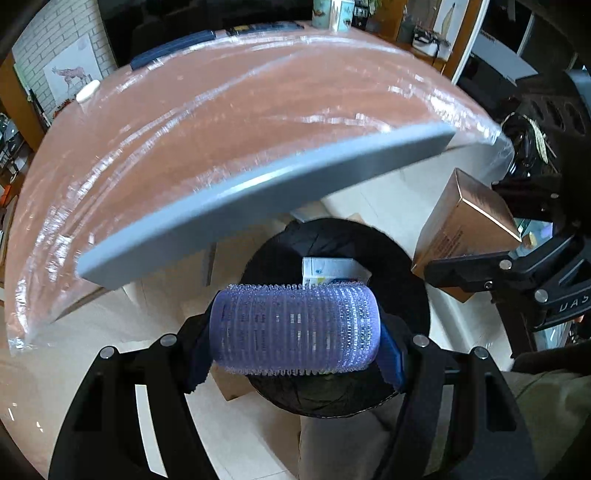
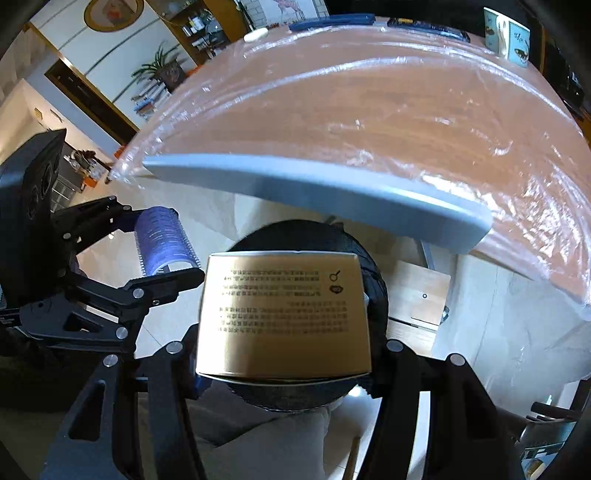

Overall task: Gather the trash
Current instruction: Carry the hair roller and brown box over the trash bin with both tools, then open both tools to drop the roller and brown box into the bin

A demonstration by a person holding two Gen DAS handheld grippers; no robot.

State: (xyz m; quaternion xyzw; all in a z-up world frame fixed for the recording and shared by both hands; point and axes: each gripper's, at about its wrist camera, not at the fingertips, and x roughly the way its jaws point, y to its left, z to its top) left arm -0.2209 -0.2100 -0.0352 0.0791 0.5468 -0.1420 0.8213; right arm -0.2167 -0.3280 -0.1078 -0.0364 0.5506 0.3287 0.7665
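My left gripper (image 1: 297, 339) is shut on a purple hair roller (image 1: 295, 325), held crosswise by its two ends. It hangs over a round bin with a black bag (image 1: 332, 236); a white and blue carton (image 1: 332, 271) lies inside. My right gripper (image 2: 284, 354) is shut on a gold box (image 2: 284, 310) with printed text, directly above the same bin (image 2: 373, 280). In the right wrist view the left gripper (image 2: 162, 247) and roller (image 2: 164, 243) are at the left of the bin. In the left wrist view the gold box (image 1: 465, 229) is at the bin's right.
The bin stands on a pale tiled floor just in front of a table (image 1: 258, 110) covered in clear plastic, with a grey front edge (image 1: 258, 195). A mug (image 2: 509, 37) and a small white object (image 2: 256, 34) stand at its far side. A wooden board (image 2: 421, 295) sits under the table.
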